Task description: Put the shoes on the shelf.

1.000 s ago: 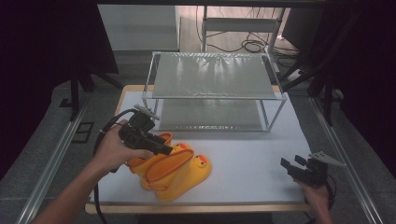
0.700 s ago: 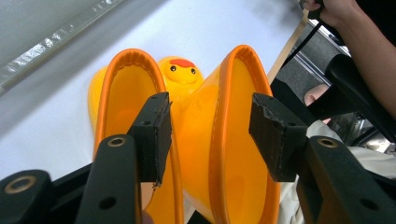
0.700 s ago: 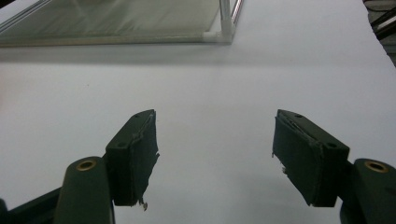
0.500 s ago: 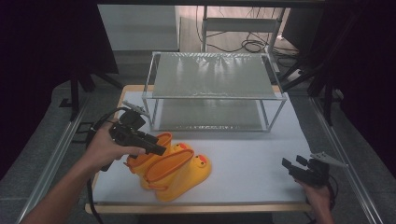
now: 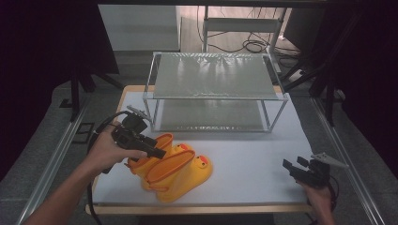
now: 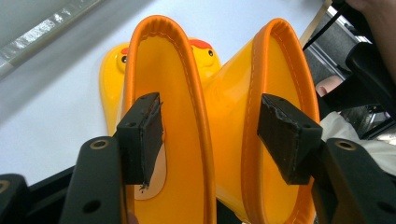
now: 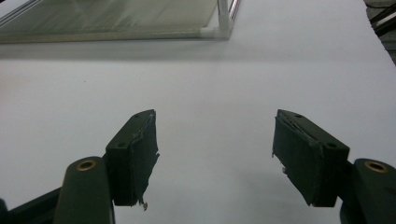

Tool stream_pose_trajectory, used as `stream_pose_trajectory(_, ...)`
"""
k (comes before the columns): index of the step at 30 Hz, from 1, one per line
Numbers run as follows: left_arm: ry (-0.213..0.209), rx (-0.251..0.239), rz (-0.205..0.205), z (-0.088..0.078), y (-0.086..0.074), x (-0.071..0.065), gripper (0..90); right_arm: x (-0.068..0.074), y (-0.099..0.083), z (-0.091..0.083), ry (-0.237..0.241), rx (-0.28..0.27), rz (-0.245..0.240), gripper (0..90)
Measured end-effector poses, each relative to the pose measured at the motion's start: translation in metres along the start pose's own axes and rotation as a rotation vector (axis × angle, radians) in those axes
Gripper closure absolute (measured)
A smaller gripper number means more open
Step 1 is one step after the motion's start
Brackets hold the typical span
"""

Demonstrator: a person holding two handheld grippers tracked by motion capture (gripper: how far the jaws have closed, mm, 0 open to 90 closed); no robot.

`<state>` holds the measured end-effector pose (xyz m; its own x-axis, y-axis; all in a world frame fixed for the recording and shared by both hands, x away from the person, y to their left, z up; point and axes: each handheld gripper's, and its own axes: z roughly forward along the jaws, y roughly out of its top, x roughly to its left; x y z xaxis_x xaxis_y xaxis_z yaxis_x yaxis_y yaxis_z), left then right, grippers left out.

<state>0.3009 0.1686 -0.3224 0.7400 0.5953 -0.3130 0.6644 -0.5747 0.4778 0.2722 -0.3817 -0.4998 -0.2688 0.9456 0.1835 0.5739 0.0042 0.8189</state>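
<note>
Near boot [image 5: 180, 180] partly hides far boot [image 5: 151, 157]; pair lies at table [image 5: 253, 154] near-left, ahead of glass shelf [image 5: 213, 82]; left gripper [image 6: 210, 135] over boot cuffs, jaws spread, one in each cuff; hand shifted slightly left since earlier; right gripper [image 7: 215, 154] agape, empty, near-right.

The high view is dimly lit; the surroundings are lost in near-black, while the white table [image 5: 263, 159] is lit softly from above; soft glare is spread across the glass shelf [image 5: 213, 75]. In the left gripper view the yellow boots [image 6: 196, 121] are rendered bright and saturated; the near jaws are slightly blurred. In the right gripper view a soft shadow is cast beneath the shelf edge.
</note>
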Motion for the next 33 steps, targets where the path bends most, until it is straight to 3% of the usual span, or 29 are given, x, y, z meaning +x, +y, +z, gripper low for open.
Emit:
stream_pose_trajectory(6,0.003,0.03,0.026,-0.002,0.0,-0.006,39.0,-0.001,0.0,0.001,-0.001,0.003,-0.005,30.8)
stream_pose_trajectory(11,-0.009,0.071,0.028,0.012,-0.001,-0.006,38.1,0.001,0.0,0.001,0.001,0.006,-0.011,30.8)
stream_pose_trajectory(16,0.006,0.095,0.024,0.026,0.001,-0.006,39.7,0.001,-0.001,0.002,-0.001,0.003,-0.005,30.8)
stream_pose_trajectory(23,0.034,0.104,0.0,0.033,0.003,-0.009,52.8,0.0,-0.001,0.001,0.0,0.003,-0.003,30.9)
stream_pose_trajectory(24,0.042,0.099,-0.012,0.032,0.002,-0.009,65.6,0.0,-0.001,0.001,-0.001,0.003,-0.003,31.0)
stream_pose_trajectory(25,0.045,0.092,-0.023,0.032,0.001,-0.009,65.6,0.0,-0.001,0.001,-0.001,0.003,-0.003,31.0)
stream_pose_trajectory(26,0.054,0.088,-0.026,0.031,0.001,-0.008,77.5,0.0,-0.001,0.001,-0.002,0.007,-0.005,31.0)
stream_pose_trajectory(27,0.069,0.076,-0.033,0.03,0.001,-0.008,80.4,0.0,-0.001,0.002,-0.003,0.004,-0.003,31.1)
stream_pose_trajectory(33,0.036,0.045,-0.055,0.029,0.003,-0.006,81.5,0.001,-0.001,0.003,-0.004,0.008,-0.005,31.3)
